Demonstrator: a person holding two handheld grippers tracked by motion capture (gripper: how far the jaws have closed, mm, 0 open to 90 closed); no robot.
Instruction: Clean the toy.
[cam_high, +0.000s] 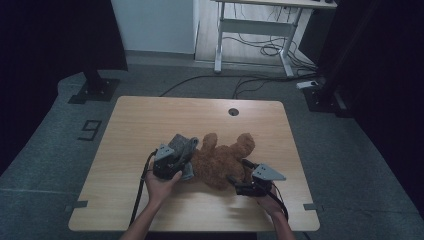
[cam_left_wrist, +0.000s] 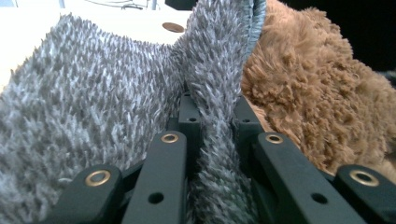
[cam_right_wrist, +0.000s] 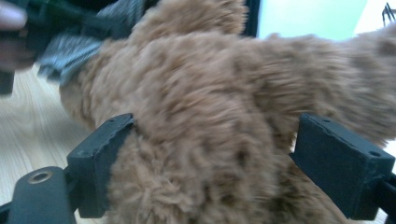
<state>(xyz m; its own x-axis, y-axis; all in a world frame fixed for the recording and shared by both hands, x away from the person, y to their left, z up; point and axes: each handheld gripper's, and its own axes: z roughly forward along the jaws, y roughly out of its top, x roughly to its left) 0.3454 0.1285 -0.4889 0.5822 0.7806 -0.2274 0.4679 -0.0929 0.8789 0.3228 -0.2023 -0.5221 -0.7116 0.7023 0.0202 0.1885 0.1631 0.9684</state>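
The left gripper (cam_high: 175, 161) clamps a fuzzy grey knitted cloth (cam_left_wrist: 93, 93); at its three o'clock, the right gripper (cam_right_wrist: 210, 158) straddles, unclenched, a brown plush teddy bear (cam_high: 222, 159).

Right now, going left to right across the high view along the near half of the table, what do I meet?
Left gripper clamping fuzzy grey cloth → brown plush teddy bear → right gripper, jaws wide around the bear.

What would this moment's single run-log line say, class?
left gripper: shut on grey fuzzy cloth | right gripper: open around brown teddy bear | table
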